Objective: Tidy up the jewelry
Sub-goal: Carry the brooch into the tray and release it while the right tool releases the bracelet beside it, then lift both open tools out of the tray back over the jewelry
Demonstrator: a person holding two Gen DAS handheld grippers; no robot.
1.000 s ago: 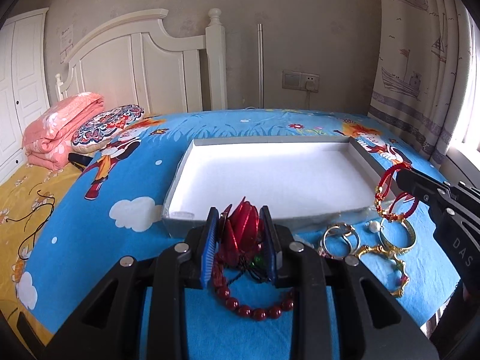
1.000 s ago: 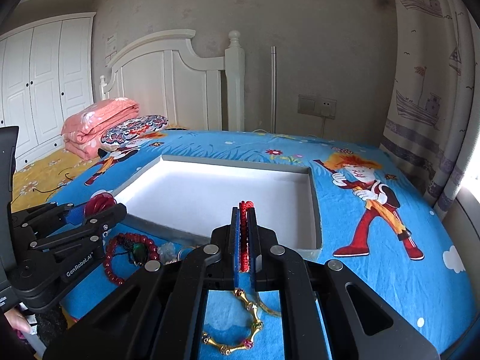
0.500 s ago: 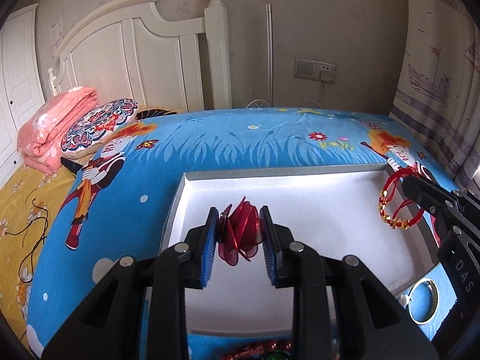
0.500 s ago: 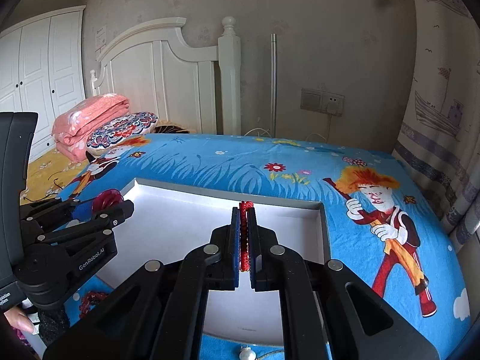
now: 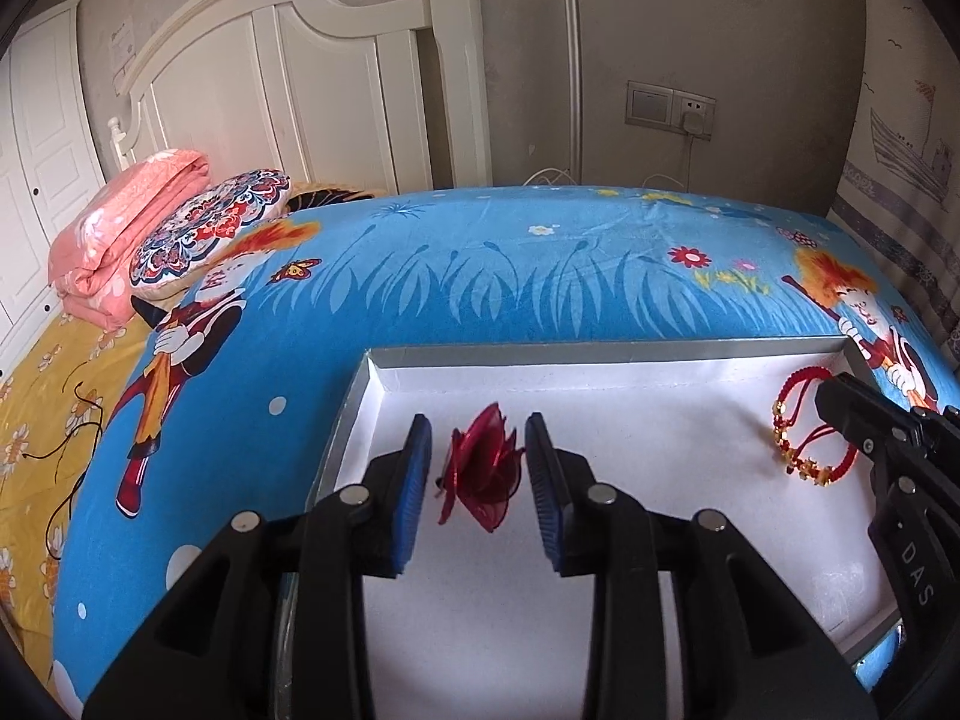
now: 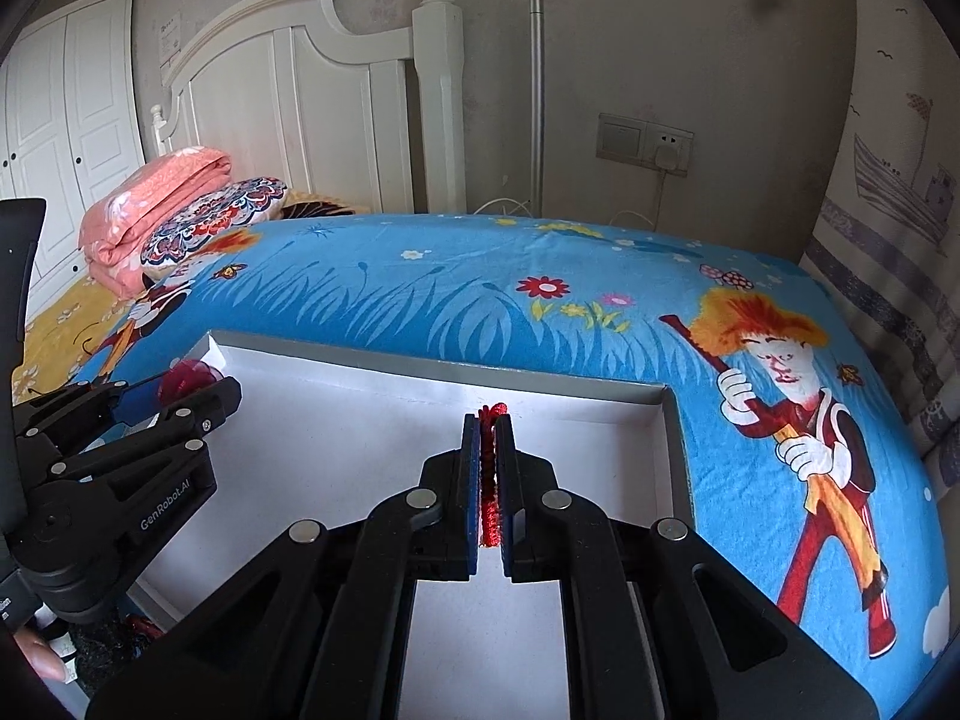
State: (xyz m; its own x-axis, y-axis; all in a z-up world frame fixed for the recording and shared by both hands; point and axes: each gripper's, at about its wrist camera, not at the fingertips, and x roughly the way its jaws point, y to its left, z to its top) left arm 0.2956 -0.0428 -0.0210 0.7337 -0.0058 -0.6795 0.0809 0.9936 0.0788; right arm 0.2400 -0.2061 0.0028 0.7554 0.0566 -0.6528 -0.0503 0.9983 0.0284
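Jewelry now hangs over the white tray (image 5: 630,396), no longer the bed. Left gripper (image 5: 478,468) is opening, red flower (image 5: 483,471) loose between its pads. Right gripper (image 6: 487,468) stays clamped on a red cord bracelet (image 5: 804,438).

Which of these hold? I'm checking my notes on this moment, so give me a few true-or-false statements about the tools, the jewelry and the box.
1. The right tool is clamped on a red cord bracelet. True.
2. The left tool squeezes the red flower ornament. False: its jaws are opening, pads clear of it.
3. Both tools are over the white box. True.
4. The box sits on a wooden table. False: on a blue cartoon bedsheet.
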